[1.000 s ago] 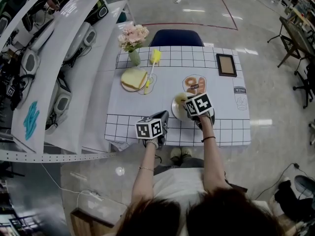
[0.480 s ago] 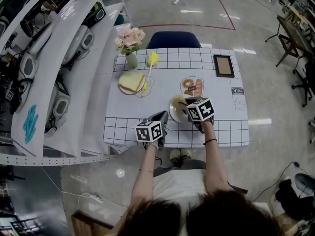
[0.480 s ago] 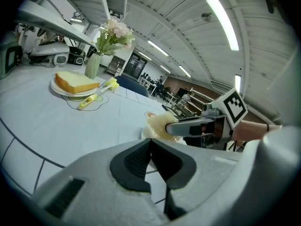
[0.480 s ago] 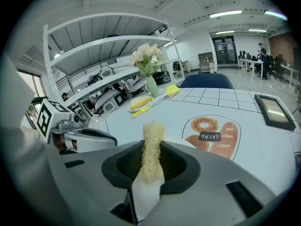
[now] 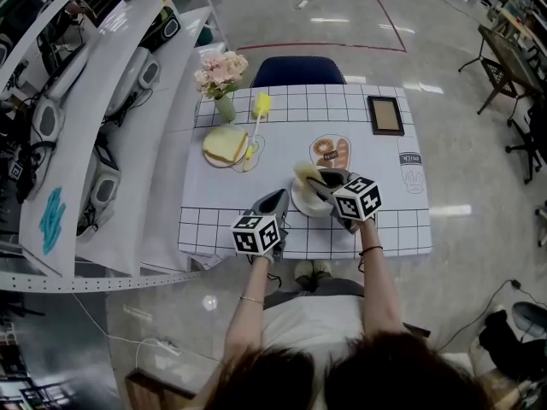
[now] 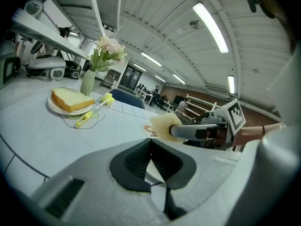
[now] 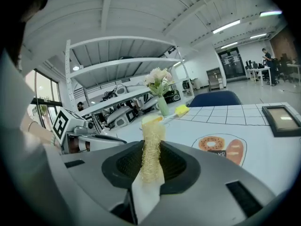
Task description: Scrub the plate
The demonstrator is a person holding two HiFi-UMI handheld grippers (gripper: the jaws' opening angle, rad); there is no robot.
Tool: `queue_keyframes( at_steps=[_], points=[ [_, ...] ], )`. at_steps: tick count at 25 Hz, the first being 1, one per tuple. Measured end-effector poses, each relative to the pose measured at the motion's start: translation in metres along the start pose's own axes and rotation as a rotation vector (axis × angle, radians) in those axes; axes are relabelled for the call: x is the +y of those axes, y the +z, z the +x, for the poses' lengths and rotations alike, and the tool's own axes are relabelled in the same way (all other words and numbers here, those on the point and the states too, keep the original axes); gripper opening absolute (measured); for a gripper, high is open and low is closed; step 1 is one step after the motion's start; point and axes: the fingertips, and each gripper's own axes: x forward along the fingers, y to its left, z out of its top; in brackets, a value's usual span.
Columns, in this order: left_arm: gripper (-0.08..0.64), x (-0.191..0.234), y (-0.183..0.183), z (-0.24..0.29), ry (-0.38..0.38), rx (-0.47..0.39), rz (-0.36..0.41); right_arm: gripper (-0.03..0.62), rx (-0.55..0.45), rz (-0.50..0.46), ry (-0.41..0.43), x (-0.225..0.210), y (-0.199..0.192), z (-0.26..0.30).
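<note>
The plate [image 5: 302,202] sits on the white tablecloth [image 5: 256,178], close to the table edge nearest the person. Everything else is well away on its far side: the bread slice [image 5: 224,144], the yellow dish brush [image 5: 258,118] and the flower vase [image 5: 224,105].

The left gripper [image 6: 151,147] comes at the plate from the near left. Its jaws are drawn together, with a sliver of white between the pads, so I take it to be pinching the plate's rim, though the contact is hard to see. The right gripper [image 7: 151,147] is clenched on a loofah scrubbing pad [image 5: 304,172], which stands up out of the jaws. It hangs over the plate's far-left rim, and I can't tell whether it touches.

The trouble I'd expect from here:

- **Tipping:** That grip on the plate looks thin. A firm push from the loofah on the far rim could lever the plate up or twist it out of the left jaws.
- **Sliding:** If it comes free, the plate has little table between it and the near edge, and the cloth would let it slide.
- **Loofah folding:** It's held by one end only, so hard scrubbing could fold it over. The bare gripper jaw would then scrape the plate.
- **Collision:** The two grippers are close over the plate, and a wide stroke toward the left could knock them together.
</note>
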Motion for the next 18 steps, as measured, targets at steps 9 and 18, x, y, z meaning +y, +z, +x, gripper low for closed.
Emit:
queue_keyframes(
  at_steps=[9,18],
  points=[
    [0.011,-0.012,0.023,-0.009,-0.030,-0.072,0.085,0.084,-0.196,-0.001,0.074,0.015,0.031,-0.022],
    [0.011,-0.019,0.037,-0.020,-0.023,-0.169,0.124,0.084,-0.274,-0.004,0.112,0.025,0.046,-0.030]
  ],
)
